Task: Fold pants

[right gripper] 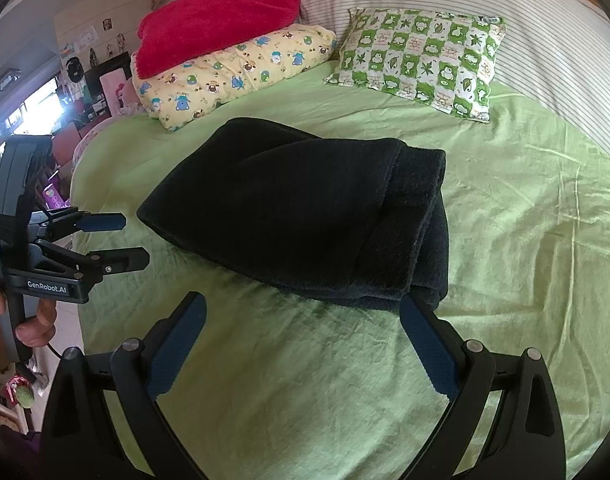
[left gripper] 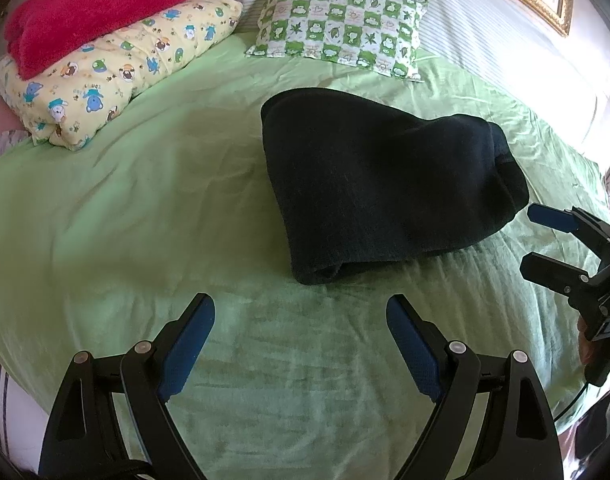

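While both grippers gape, one folded pants (left gripper: pixel 385 184) bundle, two pillows

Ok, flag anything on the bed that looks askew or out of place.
Nothing stands out. The black pants lie folded in a compact bundle on the green sheet, slightly uneven at one edge. Both the left gripper and the right gripper are open and hold nothing.

Black pants (left gripper: pixel 385 184) lay folded on green bed (left gripper: pixel 145 208). Left tongs (left gripper: pixel 301 308) gaped wide, empty, near pants. Right tongs (left gripper: pixel 533 236) parted at pants' right edge.
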### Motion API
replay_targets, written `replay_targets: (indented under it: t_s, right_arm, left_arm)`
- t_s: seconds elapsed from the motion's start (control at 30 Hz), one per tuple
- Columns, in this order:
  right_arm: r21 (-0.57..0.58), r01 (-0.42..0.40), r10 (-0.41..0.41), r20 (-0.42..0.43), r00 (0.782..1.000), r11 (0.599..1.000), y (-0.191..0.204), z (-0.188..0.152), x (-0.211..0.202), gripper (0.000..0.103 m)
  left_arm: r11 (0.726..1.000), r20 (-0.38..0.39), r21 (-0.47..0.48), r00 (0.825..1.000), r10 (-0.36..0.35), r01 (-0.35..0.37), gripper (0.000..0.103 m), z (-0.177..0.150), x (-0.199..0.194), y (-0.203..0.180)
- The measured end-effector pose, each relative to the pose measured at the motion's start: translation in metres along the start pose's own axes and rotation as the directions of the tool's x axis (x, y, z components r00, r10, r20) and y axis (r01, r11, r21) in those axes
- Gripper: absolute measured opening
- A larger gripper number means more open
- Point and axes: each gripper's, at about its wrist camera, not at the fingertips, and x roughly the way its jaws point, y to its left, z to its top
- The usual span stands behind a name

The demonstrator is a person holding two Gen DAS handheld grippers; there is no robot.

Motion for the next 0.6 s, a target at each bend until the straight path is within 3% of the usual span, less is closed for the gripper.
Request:
replay_targets:
  t_s: [0.2, 0.3, 0.6]
  right_arm:
    - [-0.007, 0.002, -0.002, 0.007, 1.000, 1.000, -0.002, 0.005, -0.003, 0.097]
    - [-0.006, 0.004, -0.004, 0.013, 1.000, 1.000, -0.005, 0.008, -0.005, 0.097]
    - [0.018, 0.019, -0.019, 0.017, 1.000, 1.000, -0.018, 0.011, -0.009, 0.097]
  left_arm:
    - [0.999, -0.011, -0.013, 0.999, -0.033, 0.033, 0.089, 0.004, 0.000, 0.003]
    - [0.998, 0.030, -0.027, 0.998, -0.061, 0.061, 0.089, 0.009, -0.006, 0.006]
    - [0.999, 0.062, -0.024, 0.998, -0.027, 0.028, 0.089, 0.031, -0.011, 0.008]
